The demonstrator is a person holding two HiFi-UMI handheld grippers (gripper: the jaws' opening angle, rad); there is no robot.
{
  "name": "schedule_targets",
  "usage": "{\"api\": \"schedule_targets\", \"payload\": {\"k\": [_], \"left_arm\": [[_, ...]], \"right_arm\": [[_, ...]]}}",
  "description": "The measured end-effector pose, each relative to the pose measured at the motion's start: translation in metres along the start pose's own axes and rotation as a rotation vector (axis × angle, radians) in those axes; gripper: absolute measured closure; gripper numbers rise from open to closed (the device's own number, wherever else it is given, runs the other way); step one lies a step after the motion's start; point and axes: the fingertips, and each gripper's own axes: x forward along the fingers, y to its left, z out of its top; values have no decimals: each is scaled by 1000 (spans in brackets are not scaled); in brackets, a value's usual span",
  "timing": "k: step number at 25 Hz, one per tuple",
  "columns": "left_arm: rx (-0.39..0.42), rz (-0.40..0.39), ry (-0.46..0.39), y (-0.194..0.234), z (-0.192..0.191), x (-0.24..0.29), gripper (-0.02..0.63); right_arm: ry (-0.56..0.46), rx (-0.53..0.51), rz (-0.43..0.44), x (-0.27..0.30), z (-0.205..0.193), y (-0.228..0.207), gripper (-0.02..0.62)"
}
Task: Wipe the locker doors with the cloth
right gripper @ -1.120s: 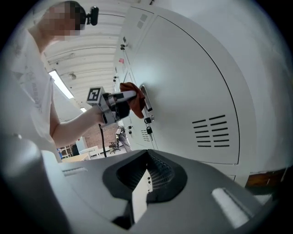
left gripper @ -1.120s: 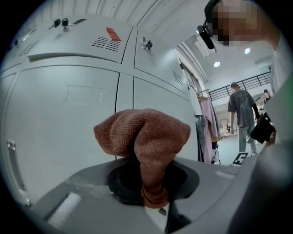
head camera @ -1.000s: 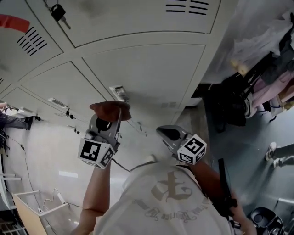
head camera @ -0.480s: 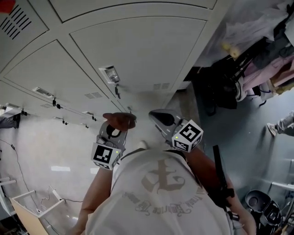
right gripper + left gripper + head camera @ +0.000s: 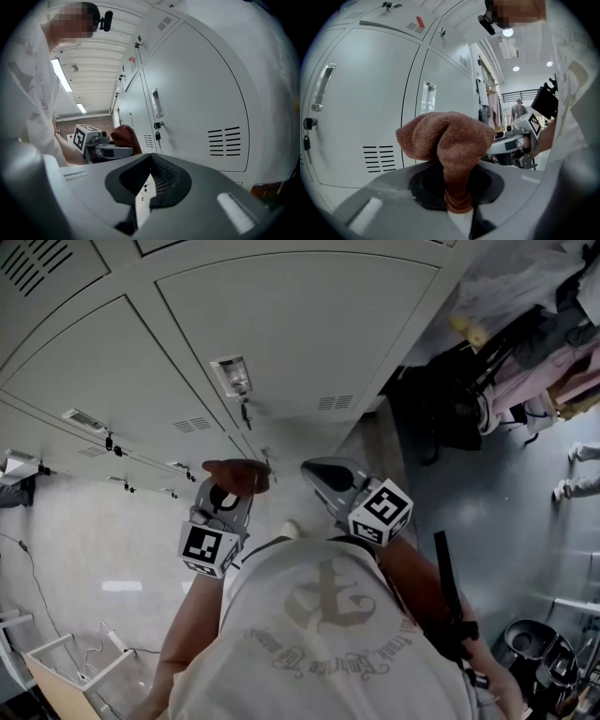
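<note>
No readable text anywhere. The left gripper (image 5: 234, 489) and right gripper (image 5: 316, 469) cubes carry only square black-and-white markers. The shirt (image 5: 328, 634) has an emblem plus curved lettering, too small to read. Red tag (image 5: 420, 22) on an upper door, 11 o'clock in the left gripper view, is illegible.

Left gripper jaws are clamped on the cloth (image 5: 450, 140): brown terry, pinched at its lower end, bunched top flopping toward 10 o'clock. In the head view it sits at 9 o'clock of the right gripper, near the bottom locker door (image 5: 300, 334). Can't tell whether it touches the door. Right gripper jaws are together with nothing between them, pointing along the locker row.

A key (image 5: 158, 136) hangs in a lock, small. A second person's legs (image 5: 577, 470) are cut off at the 3 o'clock edge.

The lockers are light grey metal with vent slots (image 5: 377, 158) and a recessed handle (image 5: 323, 86). Pale glossy floor at 8 o'clock, darker grey floor at 3 o'clock. Clothes rack (image 5: 553, 362) at 2 o'clock. Ceiling strip lights (image 5: 61, 75).
</note>
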Motion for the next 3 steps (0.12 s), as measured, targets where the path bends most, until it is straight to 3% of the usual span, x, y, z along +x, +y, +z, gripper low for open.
{"api": "schedule_targets", "payload": {"k": [3], "left_arm": [[1,-14,-5,0,-1,-4,523]], "right_arm": [[9,-1,-8,3,-3,5,588]]}}
